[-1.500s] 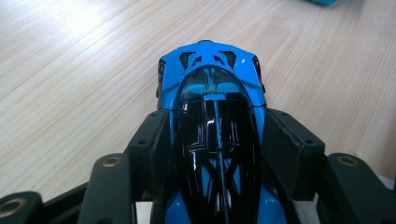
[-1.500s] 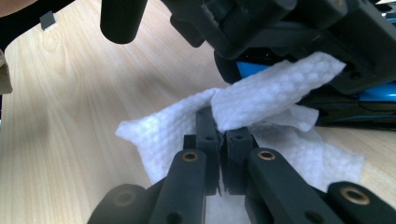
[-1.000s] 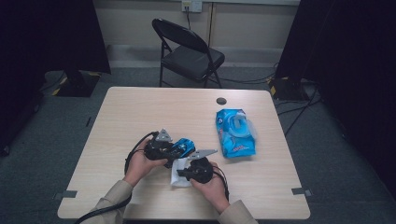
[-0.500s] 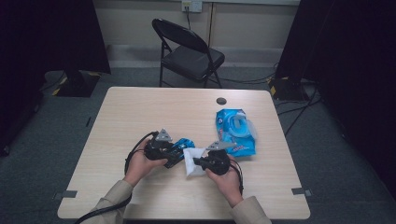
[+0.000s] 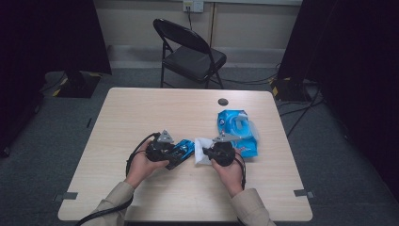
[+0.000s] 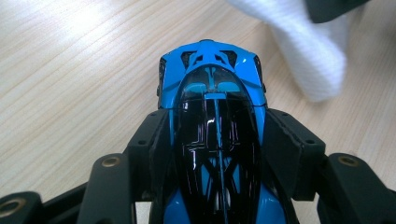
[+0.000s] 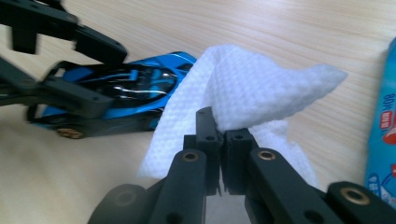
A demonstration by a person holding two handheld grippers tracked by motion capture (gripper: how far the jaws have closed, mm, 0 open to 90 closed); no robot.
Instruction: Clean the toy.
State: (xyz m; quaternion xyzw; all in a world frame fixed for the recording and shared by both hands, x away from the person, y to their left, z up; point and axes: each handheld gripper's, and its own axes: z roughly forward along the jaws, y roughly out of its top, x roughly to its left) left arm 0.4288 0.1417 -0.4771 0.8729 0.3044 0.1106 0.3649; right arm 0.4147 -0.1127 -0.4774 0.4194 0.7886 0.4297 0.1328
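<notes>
A blue and black toy car [image 6: 212, 140] sits clamped between the jaws of my left gripper [image 6: 212, 140]; in the high view the car [image 5: 182, 149] pokes out to the right of that gripper [image 5: 176, 154], low over the table. My right gripper [image 7: 220, 135] is shut on a white wet wipe [image 7: 243, 93], which hangs folded right beside the car's [image 7: 116, 88] nose. From above, the wipe [image 5: 202, 151] lies between both grippers, with the right gripper [image 5: 207, 153] just to its right.
A blue pack of wipes [image 5: 237, 132] with an open flap lies on the wooden table [image 5: 141, 113] behind my right hand. A small black disc [image 5: 223, 101] sits near the far edge. A black folding chair [image 5: 190, 54] stands beyond the table.
My right gripper has carried the wipe up and to the right, from in front of the car to beside its nose. The left gripper and car stayed nearly still.
</notes>
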